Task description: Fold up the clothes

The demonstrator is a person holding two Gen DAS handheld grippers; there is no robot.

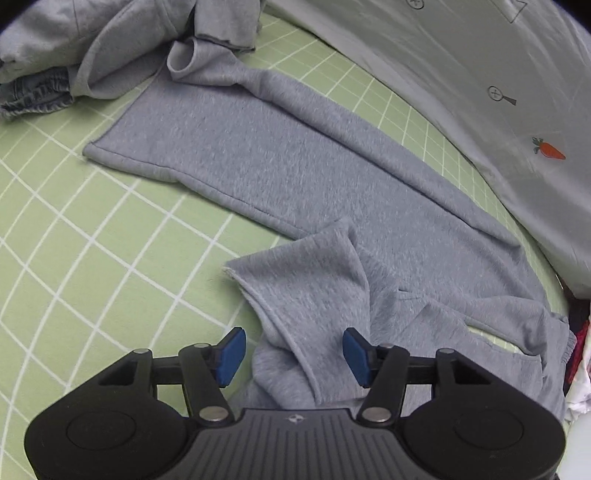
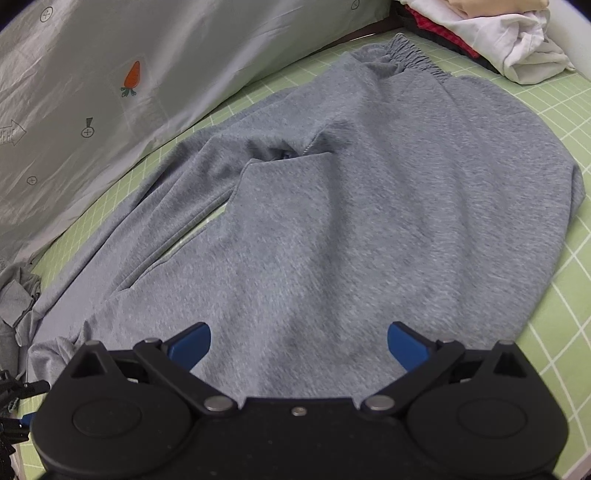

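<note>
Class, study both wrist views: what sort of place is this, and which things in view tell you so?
Probably a bedroom, with a bed as the work surface. The grey sweatpants lie on a green grid-patterned sheet, a pale quilt or pillow with a carrot print runs alongside, and a pile of other clothes waits nearby.

A green grid-patterned mat (image 1: 92, 266) fills the lower left, with a grey carrot-printed sheet (image 1: 480, 74) bunched along the upper right.
</note>
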